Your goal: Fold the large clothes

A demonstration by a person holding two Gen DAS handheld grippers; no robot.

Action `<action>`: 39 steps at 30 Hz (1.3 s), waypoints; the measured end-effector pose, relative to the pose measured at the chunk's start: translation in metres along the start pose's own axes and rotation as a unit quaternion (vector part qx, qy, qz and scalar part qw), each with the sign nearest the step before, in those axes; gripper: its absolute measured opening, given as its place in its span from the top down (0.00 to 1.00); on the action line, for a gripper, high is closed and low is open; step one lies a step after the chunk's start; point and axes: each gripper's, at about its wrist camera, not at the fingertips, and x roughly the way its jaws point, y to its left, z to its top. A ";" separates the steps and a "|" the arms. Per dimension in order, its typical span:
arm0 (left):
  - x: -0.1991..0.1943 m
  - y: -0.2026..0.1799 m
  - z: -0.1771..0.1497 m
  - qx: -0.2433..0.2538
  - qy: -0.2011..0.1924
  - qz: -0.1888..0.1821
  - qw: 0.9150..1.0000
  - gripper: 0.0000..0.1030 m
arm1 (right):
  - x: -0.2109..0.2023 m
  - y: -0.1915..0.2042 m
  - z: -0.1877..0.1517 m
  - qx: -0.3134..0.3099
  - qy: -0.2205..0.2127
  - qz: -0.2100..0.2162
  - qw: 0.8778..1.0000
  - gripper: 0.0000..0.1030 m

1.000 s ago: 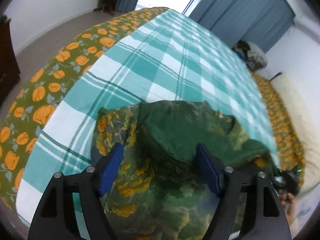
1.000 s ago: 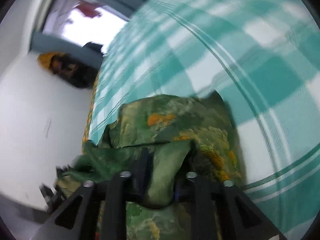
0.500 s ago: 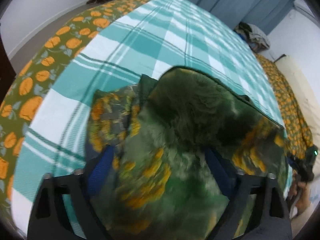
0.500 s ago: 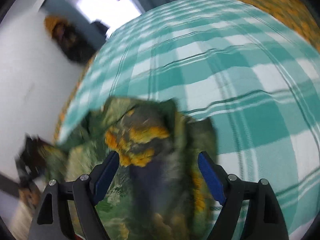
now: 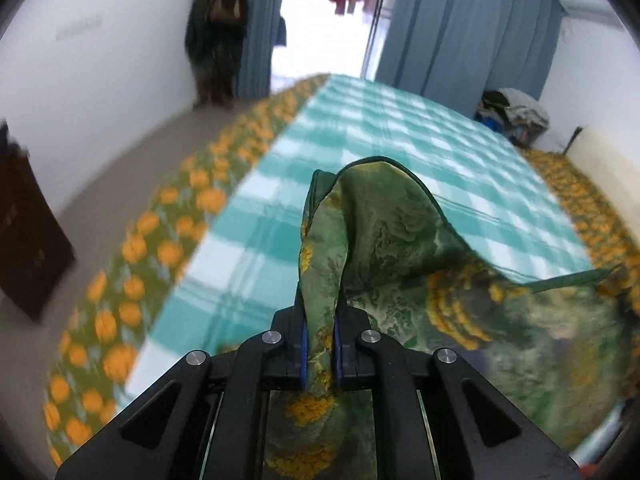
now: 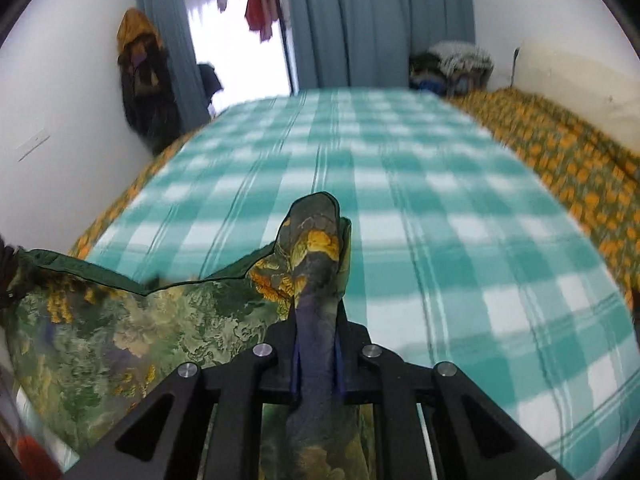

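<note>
A green garment with yellow flower print point(image 5: 384, 240) hangs between my two grippers above the near end of the bed. My left gripper point(image 5: 320, 354) is shut on one bunched corner of it, which sticks up past the fingers. My right gripper point(image 6: 316, 356) is shut on the other corner point(image 6: 316, 248). The cloth stretches sideways between them, with a dark green hem point(image 6: 120, 276) along its top edge. Its lower part hangs below both views.
The bed has a teal and white checked sheet point(image 6: 400, 200) over an orange-flowered cover point(image 5: 132, 248). Blue curtains point(image 6: 360, 20) and a bright doorway stand beyond it. A clothes pile point(image 6: 452, 64) lies at the far right corner. A dark cabinet point(image 5: 28, 224) stands left.
Both grippers were open over the crumpled garment on the bed half a second ago. Both have shut on it and lifted it off the sheet, spreading it between them.
</note>
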 end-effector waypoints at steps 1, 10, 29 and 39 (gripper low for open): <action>0.012 -0.002 -0.002 0.006 -0.003 0.015 1.000 0.93 | 0.007 0.004 0.003 -0.014 -0.007 -0.014 1.000 0.88; 0.112 0.009 -0.108 0.043 0.042 0.064 0.996 0.89 | 0.122 0.000 -0.093 -0.033 0.110 -0.053 0.992 0.88; 0.118 0.015 -0.113 0.011 0.026 0.027 0.999 0.87 | 0.126 -0.008 -0.110 -0.001 0.076 -0.049 0.996 0.84; 0.118 0.015 -0.114 0.011 0.025 0.027 0.999 0.87 | 0.126 -0.008 -0.111 0.001 0.076 -0.047 0.996 0.84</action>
